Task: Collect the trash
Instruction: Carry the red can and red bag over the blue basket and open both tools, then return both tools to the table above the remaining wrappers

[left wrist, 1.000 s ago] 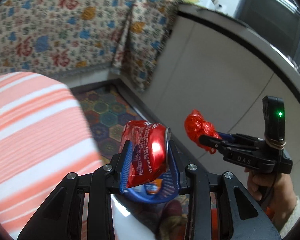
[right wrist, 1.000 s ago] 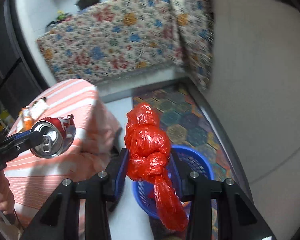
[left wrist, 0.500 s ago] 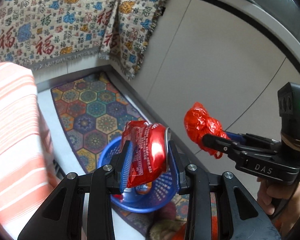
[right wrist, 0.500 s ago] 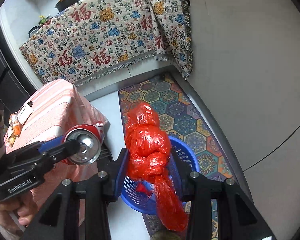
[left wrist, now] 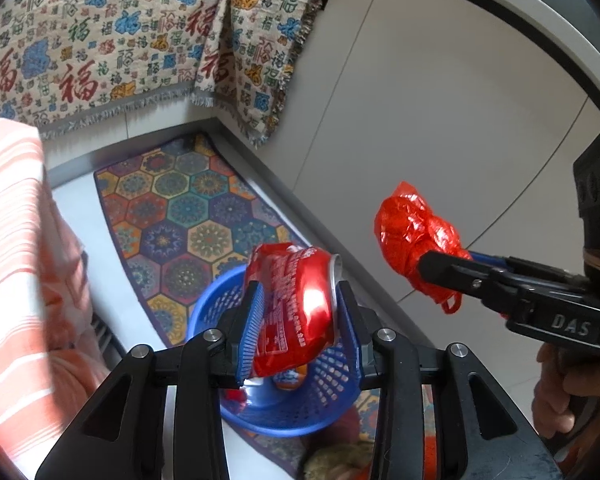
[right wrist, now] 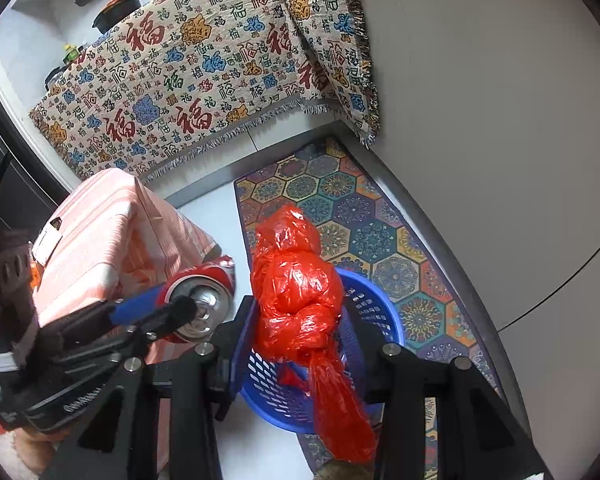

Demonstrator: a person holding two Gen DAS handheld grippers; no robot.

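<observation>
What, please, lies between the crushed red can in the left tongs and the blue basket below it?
Nothing: in the left wrist view the can hangs above the basket with only open air between them.

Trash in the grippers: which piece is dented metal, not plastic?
The red soda can, crushed, clamped in the left gripper. The right gripper holds a knotted red plastic bag instead.

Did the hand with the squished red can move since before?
Yes. The left gripper holding the can swung away from the striped table toward the blue basket below.
</observation>
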